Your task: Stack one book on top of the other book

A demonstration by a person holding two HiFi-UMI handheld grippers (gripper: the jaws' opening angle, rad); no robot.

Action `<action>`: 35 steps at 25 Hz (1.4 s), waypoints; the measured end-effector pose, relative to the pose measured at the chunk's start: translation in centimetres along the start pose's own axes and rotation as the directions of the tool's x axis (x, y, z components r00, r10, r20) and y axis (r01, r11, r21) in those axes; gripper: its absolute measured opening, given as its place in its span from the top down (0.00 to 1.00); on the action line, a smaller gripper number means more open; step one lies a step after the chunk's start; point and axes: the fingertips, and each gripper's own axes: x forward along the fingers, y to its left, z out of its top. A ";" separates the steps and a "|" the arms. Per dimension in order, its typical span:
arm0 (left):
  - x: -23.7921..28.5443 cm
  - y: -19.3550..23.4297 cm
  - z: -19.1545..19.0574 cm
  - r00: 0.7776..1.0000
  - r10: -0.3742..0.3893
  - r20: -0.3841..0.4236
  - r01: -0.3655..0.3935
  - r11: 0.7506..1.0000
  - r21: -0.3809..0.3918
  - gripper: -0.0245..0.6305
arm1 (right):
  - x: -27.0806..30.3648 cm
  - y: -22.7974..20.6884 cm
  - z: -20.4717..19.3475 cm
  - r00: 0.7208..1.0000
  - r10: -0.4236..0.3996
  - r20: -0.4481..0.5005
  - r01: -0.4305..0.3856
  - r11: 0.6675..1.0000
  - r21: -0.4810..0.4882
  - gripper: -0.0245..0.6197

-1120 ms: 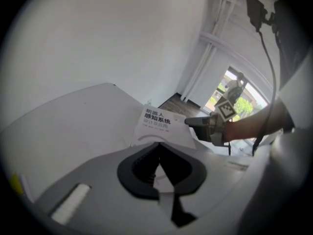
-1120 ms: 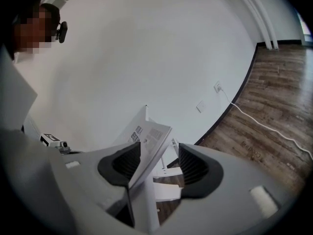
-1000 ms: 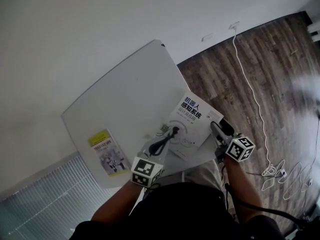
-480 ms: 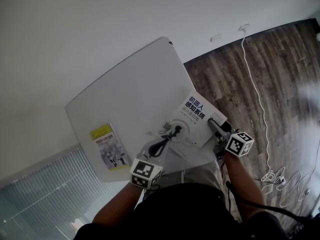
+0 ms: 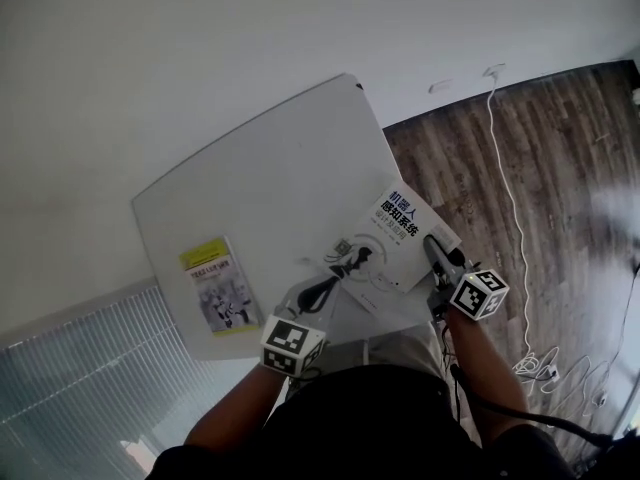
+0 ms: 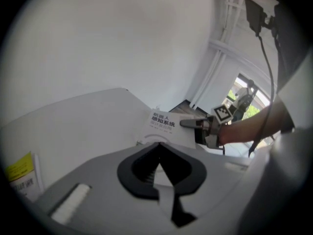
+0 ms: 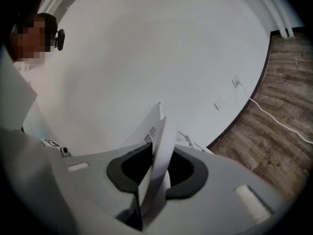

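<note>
While my left hand-held gripper (image 5: 350, 263) hangs with jaws together and empty by the white book's (image 5: 395, 230) near corner, the right hand-held gripper (image 5: 432, 250) has just been closing and pinches that book's right edge. I judge it a light, bendy paperback, so a deeper bite should stop it sagging. Farther left on the tabletop (image 5: 270, 168), the yellow book (image 5: 218, 293) lies flat, well apart.

Soft, even daylight fills the room, and the white wall (image 5: 200, 48) and tabletop (image 5: 270, 188) nearly wash together with barely a shadow. The head view bends hard at its edges, curving the floor (image 5: 580, 148) planks. Both gripper views sit in dark round vignettes. A window (image 6: 254, 106) blows out bright, and the book (image 7: 159, 151) goes soft up close.
</note>
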 end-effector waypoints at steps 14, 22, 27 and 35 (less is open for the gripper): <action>-4.2 1.9 0.3 0.996 0.040 0.082 -0.041 0.999 0.016 0.95 | -2.2 5.4 2.1 0.993 0.012 0.116 0.005 0.990 -0.138 0.86; -6.8 3.5 2.0 0.987 0.108 0.119 -0.110 0.994 0.011 0.95 | -3.2 8.4 4.5 0.986 0.077 0.148 -0.051 0.984 -0.173 0.87; -7.7 3.5 3.2 0.978 0.119 0.173 -0.123 0.992 0.009 0.95 | -3.4 11.3 5.6 0.979 0.132 0.153 -0.099 0.973 -0.207 0.88; -8.9 4.0 3.3 0.973 0.118 0.197 -0.125 0.992 0.020 0.95 | -3.5 15.5 5.9 0.966 0.215 0.147 -0.182 0.961 -0.208 0.88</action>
